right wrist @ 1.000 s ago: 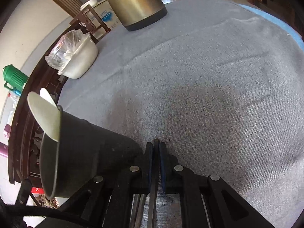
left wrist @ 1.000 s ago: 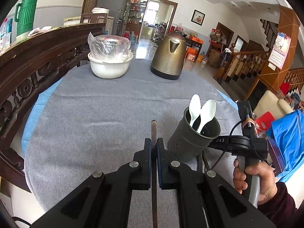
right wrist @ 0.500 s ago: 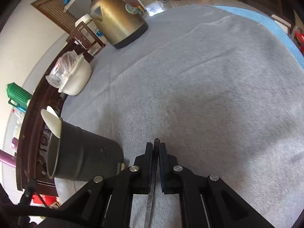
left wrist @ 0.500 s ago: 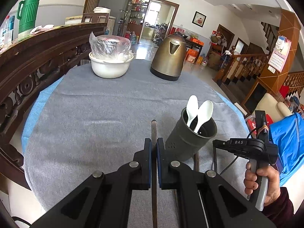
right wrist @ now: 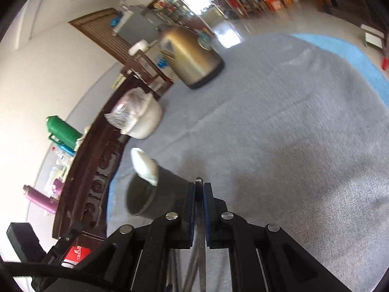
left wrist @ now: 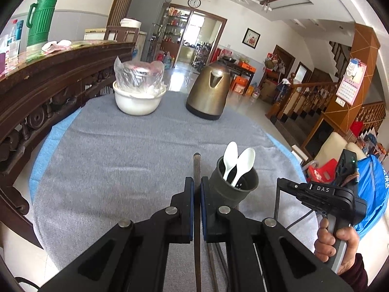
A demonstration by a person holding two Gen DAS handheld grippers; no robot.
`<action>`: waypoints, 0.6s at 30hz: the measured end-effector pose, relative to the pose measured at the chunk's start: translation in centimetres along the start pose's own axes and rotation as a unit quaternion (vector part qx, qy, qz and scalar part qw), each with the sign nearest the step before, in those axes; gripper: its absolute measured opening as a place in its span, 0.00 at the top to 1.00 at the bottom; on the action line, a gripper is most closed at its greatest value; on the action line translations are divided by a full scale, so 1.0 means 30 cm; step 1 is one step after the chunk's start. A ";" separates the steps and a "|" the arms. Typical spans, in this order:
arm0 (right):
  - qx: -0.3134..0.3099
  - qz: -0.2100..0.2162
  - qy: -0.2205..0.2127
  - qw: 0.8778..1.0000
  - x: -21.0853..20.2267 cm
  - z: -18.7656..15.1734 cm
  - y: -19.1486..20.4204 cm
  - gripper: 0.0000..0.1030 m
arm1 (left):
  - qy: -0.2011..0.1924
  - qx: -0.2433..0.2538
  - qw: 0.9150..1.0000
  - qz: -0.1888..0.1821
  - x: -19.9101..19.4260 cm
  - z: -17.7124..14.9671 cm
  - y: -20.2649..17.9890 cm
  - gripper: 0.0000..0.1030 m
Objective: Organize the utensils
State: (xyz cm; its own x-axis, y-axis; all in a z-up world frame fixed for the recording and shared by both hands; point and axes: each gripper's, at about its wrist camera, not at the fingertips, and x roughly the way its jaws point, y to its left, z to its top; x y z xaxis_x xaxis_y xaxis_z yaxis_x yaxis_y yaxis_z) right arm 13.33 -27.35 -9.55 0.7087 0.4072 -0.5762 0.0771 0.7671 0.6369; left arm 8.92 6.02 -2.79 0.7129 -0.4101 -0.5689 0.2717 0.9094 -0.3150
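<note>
A dark grey utensil holder (left wrist: 231, 192) stands on the grey cloth with two white spoons (left wrist: 239, 165) in it; it also shows at the left of the right wrist view as the holder (right wrist: 150, 194). My left gripper (left wrist: 197, 185) is shut on a thin dark chopstick (left wrist: 197, 160) just left of the holder. My right gripper (right wrist: 199, 189), held by a hand (left wrist: 338, 238), is shut on a grey chopstick (right wrist: 199, 182) to the right of the holder and raised off the cloth. From the left wrist view the right gripper (left wrist: 279, 182) shows side-on.
A white bowl (left wrist: 137, 97) with a plastic-wrapped dish and a bronze kettle (left wrist: 209, 92) stand at the far side of the grey cloth (left wrist: 121, 158). A carved wooden bench back (left wrist: 36, 102) runs along the left. More thin sticks (left wrist: 212, 267) show beneath the left gripper.
My right gripper has lifted and drawn back from the holder, which now looks smaller and farther off in its view. The left gripper has risen slightly, chopstick still held.
</note>
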 end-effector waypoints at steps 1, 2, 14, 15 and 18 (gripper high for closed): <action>-0.002 0.007 -0.007 1.000 -0.022 0.000 0.013 0.93 | -0.003 0.000 1.000 -0.001 -0.007 0.003 -0.002 0.95; -0.005 0.014 -0.013 1.000 -0.041 0.001 0.026 0.93 | -0.006 0.001 1.000 -0.002 -0.014 0.006 -0.007 0.95; -0.067 0.042 -0.093 0.992 -0.226 -0.008 0.201 0.93 | -0.041 0.014 0.999 -0.006 -0.090 0.041 -0.053 0.95; -0.070 0.043 -0.098 0.992 -0.234 -0.007 0.211 0.93 | -0.044 0.015 0.999 -0.006 -0.094 0.048 -0.058 0.95; -0.078 0.047 -0.112 0.990 -0.264 -0.002 0.243 0.93 | -0.050 0.023 0.998 -0.005 -0.100 0.072 -0.073 0.95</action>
State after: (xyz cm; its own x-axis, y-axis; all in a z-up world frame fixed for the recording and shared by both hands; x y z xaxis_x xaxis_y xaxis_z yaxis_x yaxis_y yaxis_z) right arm 8.24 -24.96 -0.39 0.8464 0.3734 -0.3797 -0.0924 0.8051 0.5858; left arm 7.57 5.42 1.24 0.7704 -0.4125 -0.4861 0.3066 0.9082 -0.2847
